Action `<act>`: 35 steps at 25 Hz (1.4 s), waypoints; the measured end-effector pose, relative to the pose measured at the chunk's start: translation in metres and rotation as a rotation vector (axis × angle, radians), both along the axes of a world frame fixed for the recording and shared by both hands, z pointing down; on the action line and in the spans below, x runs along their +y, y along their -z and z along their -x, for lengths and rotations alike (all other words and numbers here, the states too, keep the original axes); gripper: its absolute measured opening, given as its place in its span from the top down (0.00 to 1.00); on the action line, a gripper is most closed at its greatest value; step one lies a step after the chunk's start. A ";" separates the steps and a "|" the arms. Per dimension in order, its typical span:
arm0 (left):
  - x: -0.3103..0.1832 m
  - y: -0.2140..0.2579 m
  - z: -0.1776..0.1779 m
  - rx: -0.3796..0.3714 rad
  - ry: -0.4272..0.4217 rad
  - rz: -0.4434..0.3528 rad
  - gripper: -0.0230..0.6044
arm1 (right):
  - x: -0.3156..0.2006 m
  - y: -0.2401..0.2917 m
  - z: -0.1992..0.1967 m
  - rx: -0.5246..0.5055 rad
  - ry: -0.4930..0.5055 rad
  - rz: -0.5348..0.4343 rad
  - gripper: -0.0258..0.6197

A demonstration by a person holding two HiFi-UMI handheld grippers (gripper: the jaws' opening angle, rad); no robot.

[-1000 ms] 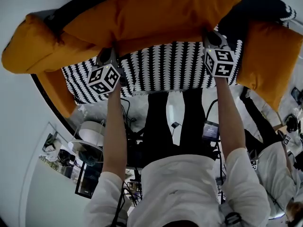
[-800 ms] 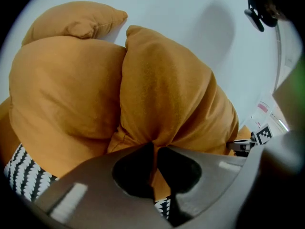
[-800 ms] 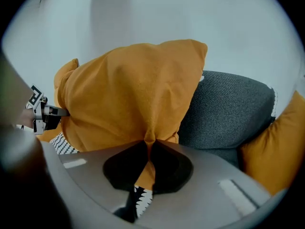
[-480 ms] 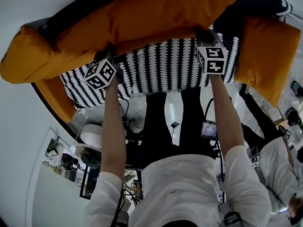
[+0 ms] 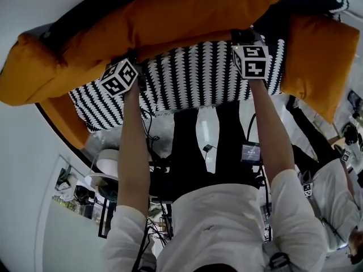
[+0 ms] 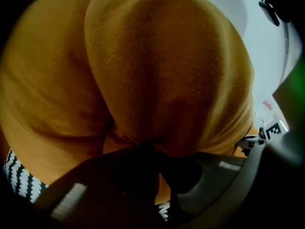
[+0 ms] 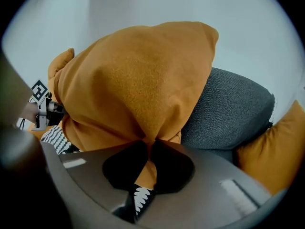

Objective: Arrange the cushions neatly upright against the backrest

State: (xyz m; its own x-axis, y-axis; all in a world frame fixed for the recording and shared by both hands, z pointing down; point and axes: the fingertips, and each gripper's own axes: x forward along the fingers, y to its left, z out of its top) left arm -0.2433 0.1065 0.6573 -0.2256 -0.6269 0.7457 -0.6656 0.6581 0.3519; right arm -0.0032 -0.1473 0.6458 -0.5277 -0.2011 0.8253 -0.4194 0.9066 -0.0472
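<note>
A long orange cushion (image 5: 181,16) lies along the sofa's dark backrest, above the black-and-white patterned seat (image 5: 193,78). My left gripper (image 5: 133,61) is shut on its lower edge near the left end. In the left gripper view the orange fabric (image 6: 167,70) is pinched between the dark pads (image 6: 138,166). My right gripper (image 5: 243,37) is shut on the same edge near the right end. The right gripper view shows a fold of the cushion (image 7: 138,80) squeezed in the jaws, with the grey backrest (image 7: 228,113) behind it.
Another orange cushion (image 5: 34,72) slumps at the sofa's left end and one (image 5: 317,61) leans at the right end. Below the seat's front edge are the person's legs, cables, a white round object (image 5: 108,163) and a second person (image 5: 334,203) at right.
Both grippers have carried the long cushion's lower edge farther back toward the backrest. More of the patterned seat shows in front of it.
</note>
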 end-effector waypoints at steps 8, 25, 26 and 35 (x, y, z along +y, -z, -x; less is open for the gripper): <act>0.004 0.025 -0.024 -0.069 0.006 -0.020 0.87 | -0.022 0.003 -0.018 0.072 -0.072 -0.015 0.72; 0.090 0.039 -0.073 -0.097 0.077 0.181 0.79 | 0.036 0.062 -0.090 0.041 -0.086 0.044 0.50; 0.091 0.044 -0.081 -0.098 0.067 0.188 0.79 | 0.037 0.067 -0.095 0.032 -0.088 0.049 0.50; -0.007 0.080 -0.176 -0.097 -0.121 0.139 0.79 | -0.018 0.105 -0.193 -0.002 -0.214 0.035 0.50</act>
State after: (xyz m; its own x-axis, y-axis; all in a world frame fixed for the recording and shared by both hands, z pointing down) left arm -0.0675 0.0998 0.5772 -0.2299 -0.5463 0.8054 -0.7693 0.6089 0.1935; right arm 0.1893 -0.1657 0.5406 -0.4779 -0.2798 0.8326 -0.6021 0.7945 -0.0786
